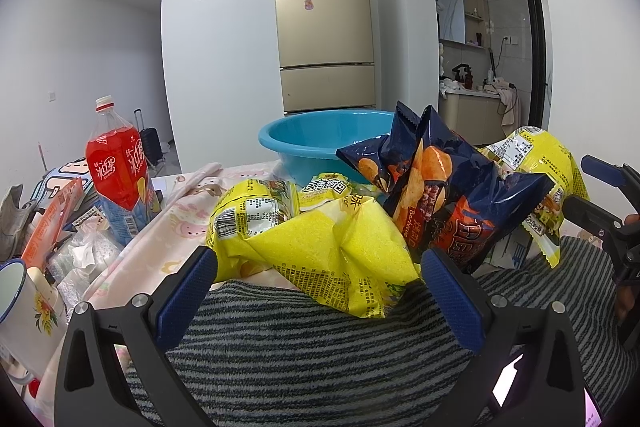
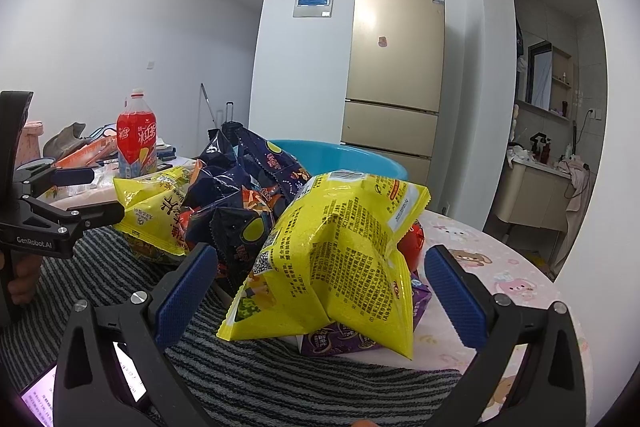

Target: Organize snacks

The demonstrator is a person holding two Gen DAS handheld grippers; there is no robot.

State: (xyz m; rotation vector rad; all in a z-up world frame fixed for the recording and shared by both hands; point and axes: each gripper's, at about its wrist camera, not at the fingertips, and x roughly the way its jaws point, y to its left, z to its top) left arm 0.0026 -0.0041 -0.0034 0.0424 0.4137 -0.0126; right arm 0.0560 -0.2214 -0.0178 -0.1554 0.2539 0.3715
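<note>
A heap of snack bags lies on a grey striped towel [image 1: 300,347]. In the left wrist view a yellow chip bag [image 1: 320,251] sits between the wide-open jaws of my left gripper [image 1: 318,263], untouched. A dark blue barbecue chip bag [image 1: 444,203] leans behind it, with another yellow bag [image 1: 536,163] to the right. In the right wrist view my right gripper [image 2: 320,271] is open around a yellow bag [image 2: 340,267] that rests on a purple packet [image 2: 340,341]. Dark blue bags [image 2: 240,195] and another yellow bag [image 2: 156,211] lie behind. A blue plastic basin [image 1: 320,141] stands behind the heap.
A red drink bottle [image 1: 118,167] stands at the left among clutter, with a white enamel mug [image 1: 24,303] at the near left. The table has a pink cartoon cloth [image 2: 500,267]. A gold fridge [image 1: 324,27] stands behind. The right gripper's fingers [image 1: 600,195] show at the left view's right edge.
</note>
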